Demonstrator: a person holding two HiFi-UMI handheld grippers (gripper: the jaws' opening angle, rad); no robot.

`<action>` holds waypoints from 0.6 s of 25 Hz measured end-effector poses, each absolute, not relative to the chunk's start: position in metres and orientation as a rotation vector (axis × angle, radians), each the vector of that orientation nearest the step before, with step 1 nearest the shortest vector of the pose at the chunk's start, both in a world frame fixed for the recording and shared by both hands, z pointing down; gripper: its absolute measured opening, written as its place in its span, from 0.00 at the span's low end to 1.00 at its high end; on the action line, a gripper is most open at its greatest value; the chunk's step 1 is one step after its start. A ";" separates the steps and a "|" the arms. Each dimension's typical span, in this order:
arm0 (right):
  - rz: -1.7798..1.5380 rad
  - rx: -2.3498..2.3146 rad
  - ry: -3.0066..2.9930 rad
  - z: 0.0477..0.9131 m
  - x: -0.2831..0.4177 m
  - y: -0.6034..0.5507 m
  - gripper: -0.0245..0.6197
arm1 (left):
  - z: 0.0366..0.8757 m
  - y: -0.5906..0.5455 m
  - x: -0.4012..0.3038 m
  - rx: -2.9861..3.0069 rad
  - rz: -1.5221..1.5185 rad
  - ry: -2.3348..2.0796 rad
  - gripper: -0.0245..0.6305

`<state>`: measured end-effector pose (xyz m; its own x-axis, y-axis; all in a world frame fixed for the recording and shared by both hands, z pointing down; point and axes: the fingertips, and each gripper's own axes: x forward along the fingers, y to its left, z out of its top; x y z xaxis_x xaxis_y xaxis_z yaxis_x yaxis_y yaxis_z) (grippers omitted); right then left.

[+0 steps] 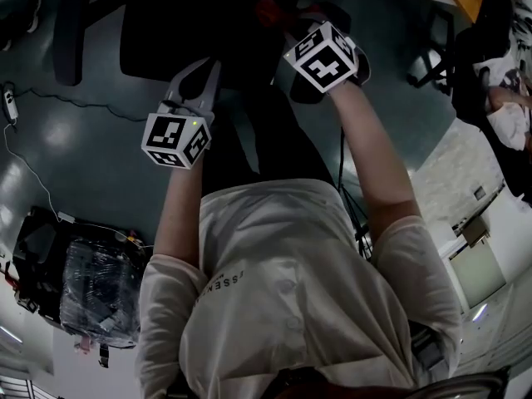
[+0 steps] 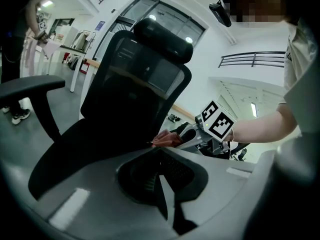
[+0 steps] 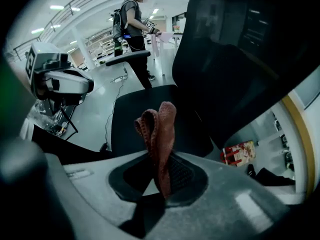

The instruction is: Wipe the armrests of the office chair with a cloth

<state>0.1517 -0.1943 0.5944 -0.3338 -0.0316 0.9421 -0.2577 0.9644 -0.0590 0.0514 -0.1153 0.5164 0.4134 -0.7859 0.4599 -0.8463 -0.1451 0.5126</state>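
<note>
At one chair | right hand-held gripper pinches one cloth | left hand-held gripper closed

A pale, loose T-shirt with short sleeves is worn, a short line of small dark lettering being printed across its chest, and dark trousers are worn with it. The left gripper and the right gripper are each built of smooth grey moulded plastic narrowing into two curved jaws lined with black ribbed pads, and each is topped by a white cube on whose faces black square markers are printed. A small green light is lit on the left gripper's cube.
</note>
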 end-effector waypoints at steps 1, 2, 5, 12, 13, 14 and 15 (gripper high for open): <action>0.250 0.222 -1.900 0.595 0.153 -0.187 0.10 | 0.517 -0.112 0.050 1.949 0.109 -1.375 0.06; 0.258 0.233 -1.895 0.596 0.154 -0.181 0.10 | 0.517 -0.108 0.048 1.958 0.114 -1.363 0.06; 0.264 0.269 -1.881 0.595 0.157 -0.164 0.10 | 0.516 -0.097 0.042 1.983 0.126 -1.332 0.06; 0.287 0.354 -1.860 0.592 0.168 -0.109 0.10 | 0.513 -0.057 0.029 2.045 0.162 -1.265 0.06; 0.293 0.367 -1.859 0.592 0.169 -0.103 0.10 | 0.513 -0.051 0.026 2.051 0.168 -1.260 0.06; 0.302 0.381 -1.859 0.592 0.169 -0.096 0.10 | 0.512 -0.045 0.023 2.057 0.176 -1.257 0.06; 0.312 0.395 -1.858 0.591 0.169 -0.089 0.10 | 0.510 -0.040 0.019 2.062 0.182 -1.255 0.06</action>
